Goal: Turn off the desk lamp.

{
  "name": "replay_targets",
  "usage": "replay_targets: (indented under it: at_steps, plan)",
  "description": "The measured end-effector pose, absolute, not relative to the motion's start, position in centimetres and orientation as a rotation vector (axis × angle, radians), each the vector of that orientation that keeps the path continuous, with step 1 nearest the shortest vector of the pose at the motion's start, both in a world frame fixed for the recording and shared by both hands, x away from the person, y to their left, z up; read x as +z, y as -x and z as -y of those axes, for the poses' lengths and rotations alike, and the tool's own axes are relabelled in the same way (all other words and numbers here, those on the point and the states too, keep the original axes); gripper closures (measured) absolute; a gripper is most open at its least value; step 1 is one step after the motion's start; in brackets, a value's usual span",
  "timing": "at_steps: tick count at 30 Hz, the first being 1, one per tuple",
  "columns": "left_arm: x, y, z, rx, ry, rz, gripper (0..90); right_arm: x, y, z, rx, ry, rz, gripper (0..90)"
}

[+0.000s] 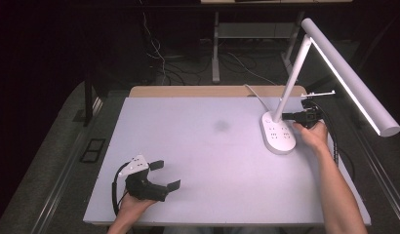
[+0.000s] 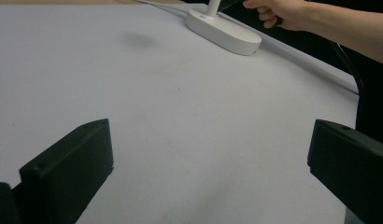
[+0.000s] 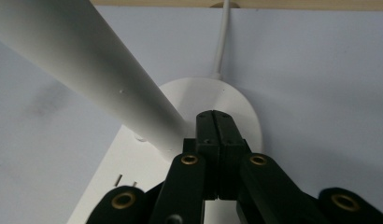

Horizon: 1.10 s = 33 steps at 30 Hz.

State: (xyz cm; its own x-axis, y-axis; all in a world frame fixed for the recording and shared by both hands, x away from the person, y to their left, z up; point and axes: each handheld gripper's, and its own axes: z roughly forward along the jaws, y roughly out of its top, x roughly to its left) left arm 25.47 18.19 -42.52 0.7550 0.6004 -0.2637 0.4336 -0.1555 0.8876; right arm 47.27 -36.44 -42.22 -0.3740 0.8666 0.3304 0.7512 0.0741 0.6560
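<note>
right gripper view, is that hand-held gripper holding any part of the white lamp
No: the right hand-held gripper is shut on nothing, its tip over the white desk lamp's oval base.

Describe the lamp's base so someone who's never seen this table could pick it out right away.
Look at the far right part of the pale table, where the white desk lamp leans. Its base is the flat white oval under the slanted stem, with small markings on top, a white cord behind it and the shut right gripper beside it.

Your high view looks down from six o'clock; both gripper views, lower, share the lamp base (image 1: 278,134).
</note>
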Motion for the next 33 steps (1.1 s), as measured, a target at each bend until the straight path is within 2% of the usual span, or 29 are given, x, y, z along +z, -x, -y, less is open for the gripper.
replay_targets:
  at_steps: [33]
  plan:
    - [-42.53,-25.36,-18.20,0.172,-1.785,-0.811,0.0,-42.61,-47.04,36.15,1.159,-1.684,-2.161,90.0]
